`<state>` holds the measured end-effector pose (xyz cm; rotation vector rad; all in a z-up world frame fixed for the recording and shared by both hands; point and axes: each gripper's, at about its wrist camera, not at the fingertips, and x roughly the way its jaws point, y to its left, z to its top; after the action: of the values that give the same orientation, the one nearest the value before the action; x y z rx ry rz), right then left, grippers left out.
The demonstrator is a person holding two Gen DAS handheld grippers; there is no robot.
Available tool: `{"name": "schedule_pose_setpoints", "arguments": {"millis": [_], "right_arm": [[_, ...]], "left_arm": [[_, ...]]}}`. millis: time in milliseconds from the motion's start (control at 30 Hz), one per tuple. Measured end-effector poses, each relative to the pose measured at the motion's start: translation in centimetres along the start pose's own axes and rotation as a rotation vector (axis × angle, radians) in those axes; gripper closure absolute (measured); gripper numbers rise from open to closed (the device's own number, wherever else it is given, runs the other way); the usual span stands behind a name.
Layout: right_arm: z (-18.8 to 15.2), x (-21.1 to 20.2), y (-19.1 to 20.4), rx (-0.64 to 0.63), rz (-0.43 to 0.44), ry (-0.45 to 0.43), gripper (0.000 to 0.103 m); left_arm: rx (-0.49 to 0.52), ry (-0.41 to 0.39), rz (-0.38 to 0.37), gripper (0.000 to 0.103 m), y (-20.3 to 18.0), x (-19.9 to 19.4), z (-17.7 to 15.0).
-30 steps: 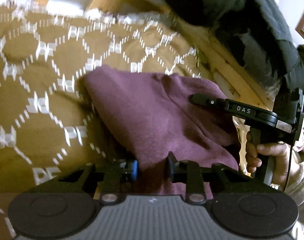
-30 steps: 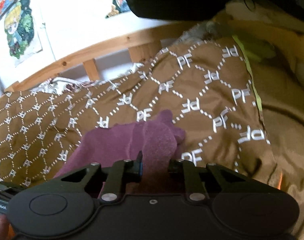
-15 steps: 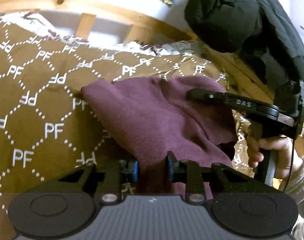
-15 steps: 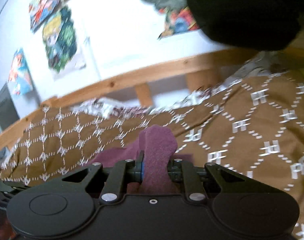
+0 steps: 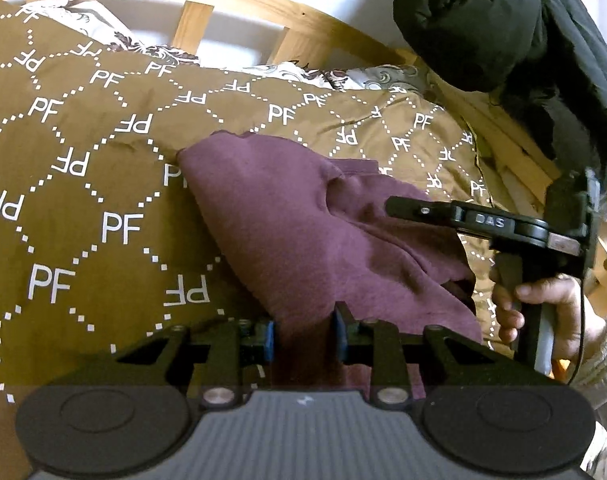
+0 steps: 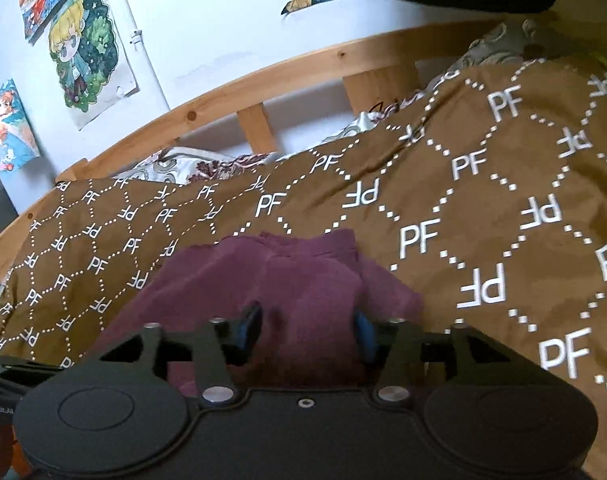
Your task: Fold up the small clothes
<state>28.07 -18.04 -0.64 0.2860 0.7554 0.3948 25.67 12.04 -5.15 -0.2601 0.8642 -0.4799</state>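
A small maroon garment (image 5: 303, 232) lies folded over on the brown PF-patterned bedspread (image 5: 83, 200). My left gripper (image 5: 303, 338) is shut on the garment's near edge, with cloth bunched between its blue pads. My right gripper (image 6: 305, 330) is open, its pads spread wide over the garment (image 6: 287, 280) with the cloth lying loose below them. The right gripper also shows from the side in the left wrist view (image 5: 407, 206), above the garment's right part.
A wooden bed rail (image 6: 263, 76) runs along the far side under a white wall with posters (image 6: 87, 48). A black jacket (image 5: 503, 40) hangs at the right. A patterned pillow (image 6: 175, 168) lies by the rail.
My right gripper has opened and let go of the maroon cloth, which has dropped flat onto the bedspread. My left gripper stays shut on the garment's edge.
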Motion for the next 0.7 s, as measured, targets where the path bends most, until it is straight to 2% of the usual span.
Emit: {"name": "schedule_pose_setpoints", "arguments": {"millis": [133,233,333,400,500,567,700], "right_arm": [[0.3,1.6,-0.2,0.011,-0.03,0.015,0.042],[0.1,1.8,-0.2,0.017,-0.071,0.003,0.037],[-0.5,1.4,-0.3,0.0,-0.11,-0.009,0.032],[-1.0,1.1,-0.1,-0.063,-0.168,-0.011,0.033],[-1.9,0.8,0.3,-0.173,-0.253,0.009,0.044],[-2.3,0.5,0.3,-0.202,-0.285,0.008,0.053],[-2.4,-0.2,0.2,-0.204,-0.333,0.004,0.054]], "left_arm": [[-0.008,0.008,0.023,0.064,-0.1,0.1,-0.1],[-0.032,0.012,0.04,0.06,0.1,0.0,-0.3],[-0.041,0.017,0.055,0.048,0.0,0.0,-0.3],[-0.038,0.021,0.079,0.032,-0.2,0.0,-0.4],[-0.031,0.041,0.129,0.018,-1.0,0.1,-0.6],[-0.014,0.049,0.167,0.014,-1.6,0.0,-0.7],[0.009,0.041,0.241,0.005,-2.9,-0.5,-1.2]]}}
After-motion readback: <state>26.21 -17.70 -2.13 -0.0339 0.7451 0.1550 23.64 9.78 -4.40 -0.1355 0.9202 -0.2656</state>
